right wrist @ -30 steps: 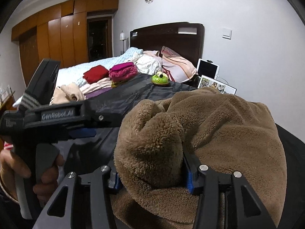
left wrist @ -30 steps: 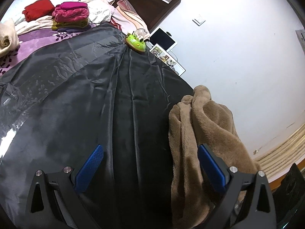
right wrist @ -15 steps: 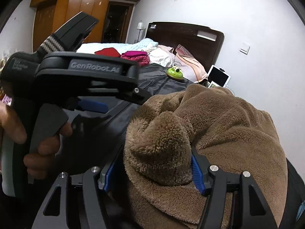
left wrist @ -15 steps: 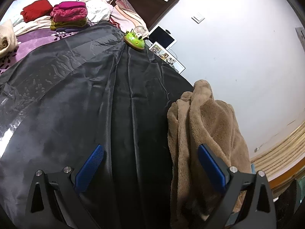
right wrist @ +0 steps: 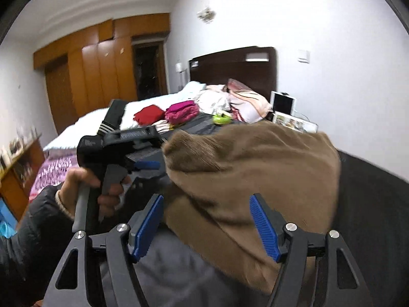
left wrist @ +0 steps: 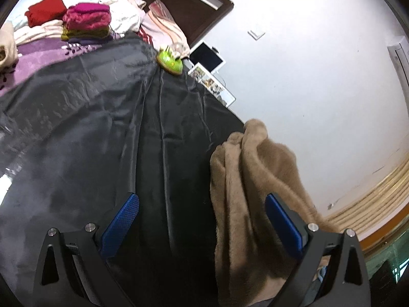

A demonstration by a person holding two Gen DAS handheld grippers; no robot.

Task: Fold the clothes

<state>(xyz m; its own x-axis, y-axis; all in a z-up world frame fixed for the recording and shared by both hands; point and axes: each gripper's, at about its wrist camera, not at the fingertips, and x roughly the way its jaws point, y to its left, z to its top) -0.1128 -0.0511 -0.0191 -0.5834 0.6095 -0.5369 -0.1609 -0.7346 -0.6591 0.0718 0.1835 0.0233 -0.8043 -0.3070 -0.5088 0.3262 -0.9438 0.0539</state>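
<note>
A brown fleece garment [left wrist: 255, 192] lies bunched on the right side of the black sheet [left wrist: 89, 140] that covers the bed. My left gripper [left wrist: 202, 220] is open and wide over the sheet. The fleece's left part lies between its pads, and the right pad [left wrist: 281, 222] is against the pile without a squeeze. In the right wrist view the same fleece [right wrist: 255, 168] heaps up just ahead of my right gripper [right wrist: 205, 227], which is open. Its blue pads [right wrist: 148, 227] stand clear on either side of the cloth. A person's hand [right wrist: 76, 184] holds the left gripper's handle.
Folded red [left wrist: 46, 15] and magenta [left wrist: 87, 20] clothes are stacked at the far end of the bed near pillows. A green toy [left wrist: 170, 61] sits on the sheet's far edge. A tablet [left wrist: 207, 57] and photos [left wrist: 212, 84] stand beside the wall, and wooden wardrobes [right wrist: 102, 76] are at the back left.
My right gripper was shut on a bunch of the brown fleece; its jaws have spread and let go, and it has drawn back. The left gripper has hardly moved.
</note>
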